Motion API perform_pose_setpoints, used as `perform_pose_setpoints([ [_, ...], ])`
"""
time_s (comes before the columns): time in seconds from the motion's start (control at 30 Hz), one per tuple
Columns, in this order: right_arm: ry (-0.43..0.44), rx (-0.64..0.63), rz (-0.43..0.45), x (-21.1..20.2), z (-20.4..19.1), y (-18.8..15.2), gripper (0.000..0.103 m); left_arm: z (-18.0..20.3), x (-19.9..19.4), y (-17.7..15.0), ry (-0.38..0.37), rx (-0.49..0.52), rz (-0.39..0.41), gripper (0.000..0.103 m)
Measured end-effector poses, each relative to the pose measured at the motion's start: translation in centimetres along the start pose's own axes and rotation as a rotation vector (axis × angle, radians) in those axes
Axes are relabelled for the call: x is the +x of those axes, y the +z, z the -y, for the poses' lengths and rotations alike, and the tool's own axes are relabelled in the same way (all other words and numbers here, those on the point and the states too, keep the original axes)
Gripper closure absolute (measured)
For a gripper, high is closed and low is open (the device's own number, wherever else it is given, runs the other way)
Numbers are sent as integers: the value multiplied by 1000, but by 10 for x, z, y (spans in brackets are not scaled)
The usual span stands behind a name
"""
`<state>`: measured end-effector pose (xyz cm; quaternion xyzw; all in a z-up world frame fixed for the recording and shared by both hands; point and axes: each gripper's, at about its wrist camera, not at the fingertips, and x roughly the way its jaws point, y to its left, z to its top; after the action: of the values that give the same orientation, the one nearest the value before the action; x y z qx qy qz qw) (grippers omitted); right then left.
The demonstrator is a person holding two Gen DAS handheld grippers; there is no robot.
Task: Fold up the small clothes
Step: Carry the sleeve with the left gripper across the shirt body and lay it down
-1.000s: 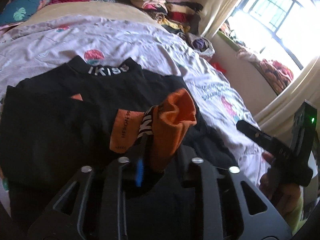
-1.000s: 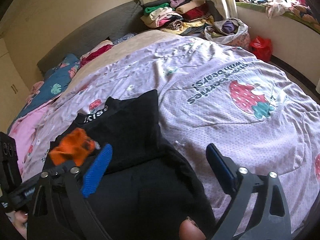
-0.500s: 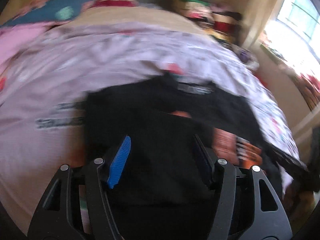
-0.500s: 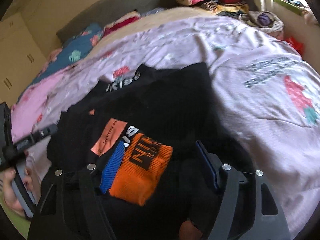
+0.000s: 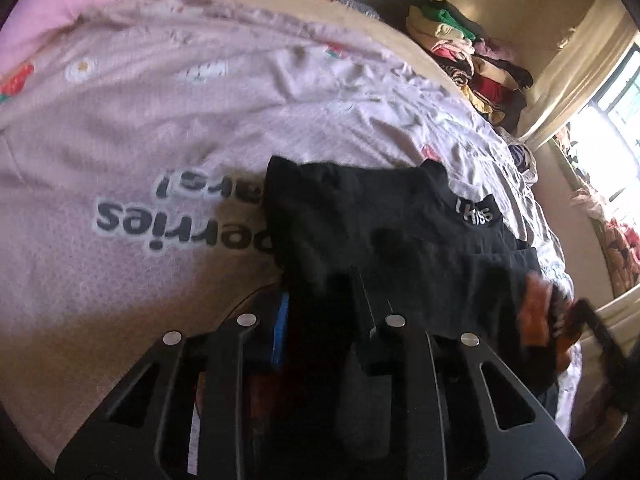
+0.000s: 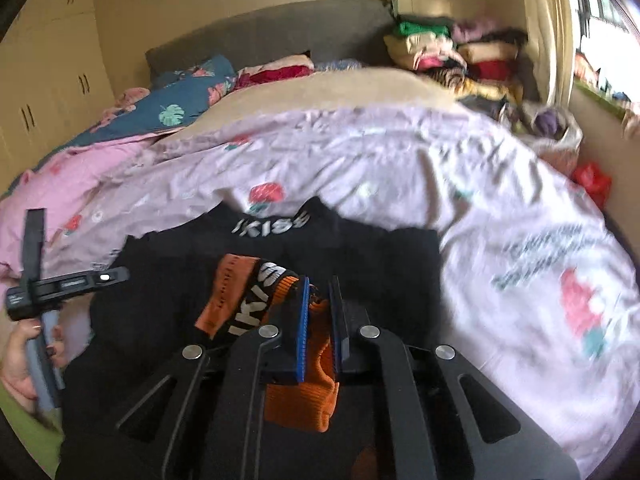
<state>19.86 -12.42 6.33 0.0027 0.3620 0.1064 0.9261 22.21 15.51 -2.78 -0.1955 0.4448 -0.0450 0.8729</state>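
Black garment [image 6: 360, 264], collar lettering facing up, lies spread on the pale lilac bedcover [image 5: 160, 128] printed with strawberries and grey text; the collar end points toward the headboard [image 6: 264, 28]. My right gripper [image 6: 318, 300] has just closed and is now clamped on the orange ribbed cuff [image 6: 308, 396] of the garment, the blue pads pressing the knit from both sides; the orange-and-black band with white letters drapes off to the left of the jaws. My left gripper [image 5: 320, 304] has also just been closing, and its jaws stand narrow around a fold of black fabric at the garment's near edge. That view is dark and I see only a sliver of blue pad, so I read it as pinched on the cloth, but with less confidence than the right side. In the right wrist view the left gripper shows at the left edge, with the hand [image 6: 22, 356] wrapped round its handle. In the left wrist view the orange cuff [image 5: 538, 316] is blurred at the far right. A stack of folded clothes [image 6: 452, 52] sits at the head of the bed near the curtain [image 5: 576, 64].
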Motion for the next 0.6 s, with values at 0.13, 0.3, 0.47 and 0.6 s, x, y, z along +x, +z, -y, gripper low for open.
perform_pose_setpoints([
  [0.13,-34,-25,-37,17,2,-5,95,14,1,-1,56,71,16,86],
  [0.3,-89,-38,-68,32,2,-15,94,14,3,-2,78,86,20,87],
  [0.47,-108,-11,-63,30,6,-19,87,14,-2,-1,78,89,34,87],
  [0.6,-88,8,-55,20,7,-22,73,17,-18,4,99,103,77,87],
])
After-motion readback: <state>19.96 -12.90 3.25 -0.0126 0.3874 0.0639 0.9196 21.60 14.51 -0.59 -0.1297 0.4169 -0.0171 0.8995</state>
